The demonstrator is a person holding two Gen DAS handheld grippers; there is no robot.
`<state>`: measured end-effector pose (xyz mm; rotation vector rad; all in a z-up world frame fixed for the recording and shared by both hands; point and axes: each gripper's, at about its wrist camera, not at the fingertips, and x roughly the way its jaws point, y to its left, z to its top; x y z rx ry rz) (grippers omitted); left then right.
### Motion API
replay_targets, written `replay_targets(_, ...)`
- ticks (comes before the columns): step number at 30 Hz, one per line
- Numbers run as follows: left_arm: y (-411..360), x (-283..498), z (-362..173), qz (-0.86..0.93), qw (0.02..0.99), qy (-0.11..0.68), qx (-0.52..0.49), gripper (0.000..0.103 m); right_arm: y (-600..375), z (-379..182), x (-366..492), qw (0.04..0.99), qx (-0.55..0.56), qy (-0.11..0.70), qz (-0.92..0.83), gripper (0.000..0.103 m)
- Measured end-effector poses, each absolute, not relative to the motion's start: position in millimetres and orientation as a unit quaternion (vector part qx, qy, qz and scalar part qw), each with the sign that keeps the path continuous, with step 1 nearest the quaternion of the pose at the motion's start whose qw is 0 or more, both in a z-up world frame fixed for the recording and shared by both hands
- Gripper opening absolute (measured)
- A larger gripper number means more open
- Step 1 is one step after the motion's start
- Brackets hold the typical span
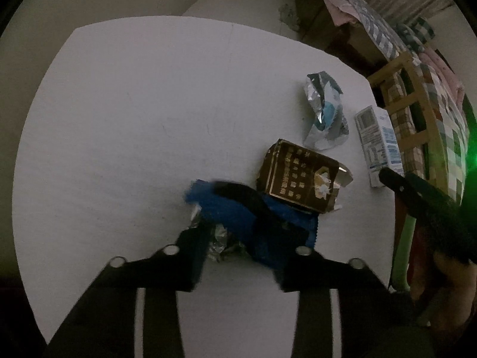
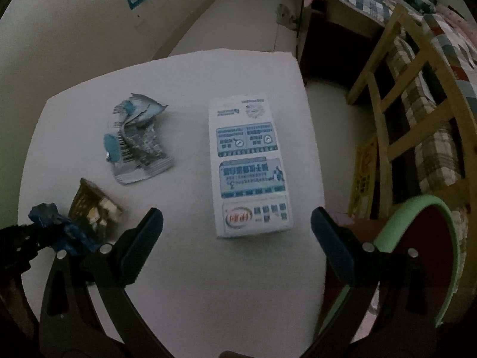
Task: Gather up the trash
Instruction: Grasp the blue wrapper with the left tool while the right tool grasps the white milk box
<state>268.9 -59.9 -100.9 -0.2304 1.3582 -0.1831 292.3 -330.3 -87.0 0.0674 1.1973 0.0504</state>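
A blue crumpled wrapper [image 1: 232,211] with silver foil lies between the fingers of my left gripper [image 1: 238,232], which is closed on it just above the white table [image 1: 119,149]. A brown and gold box [image 1: 301,179] lies behind it, then a silver and blue wrapper [image 1: 325,113] and a white milk carton [image 1: 378,143]. In the right wrist view my right gripper [image 2: 237,223] is open, its fingers on either side of the near end of the milk carton [image 2: 250,164]. The silver wrapper [image 2: 137,143], brown box [image 2: 95,205] and blue wrapper [image 2: 59,226] lie to its left.
A green-rimmed bin [image 2: 429,238] stands off the table's right edge. A wooden chair [image 2: 411,113] and a bed with checked bedding [image 2: 372,0] are beyond it. The table's right edge [image 2: 316,155] is close to the carton.
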Motion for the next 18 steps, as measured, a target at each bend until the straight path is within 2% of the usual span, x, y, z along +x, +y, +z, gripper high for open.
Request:
replay_targets(4,-58.6,270.1,-103.3,-0.087,0.766,0.627,-0.108,0.021,-328.2,-98.1,298.4,0.820,0.031,0.571,0.022,0.097)
replay_targets(6,-58.1,270.9,-102.8,-0.089,0.767,0.627,-0.107,0.016,-328.7,-102.2,300.5,0.819,0.030,0.573,0.020,0.093)
replay_targets(11,-55.8,270.6,-97.9,-0.091,0.770,0.623,-0.102,0.009,-329.0,-108.9,302.0,0.810,0.035,0.584,0.019,0.065)
replay_targets(12,-55.3,270.4,-96.2,-0.091,0.771,0.622,-0.100,0.009,-328.8,-108.8,300.9,0.810,0.032,0.585,0.016,0.055)
replay_targets(18,-52.0,265.9,-86.5,-0.090,0.776,0.617,-0.093,0.007,-324.9,-101.9,287.8,0.812,0.028,0.582,0.015,0.052)
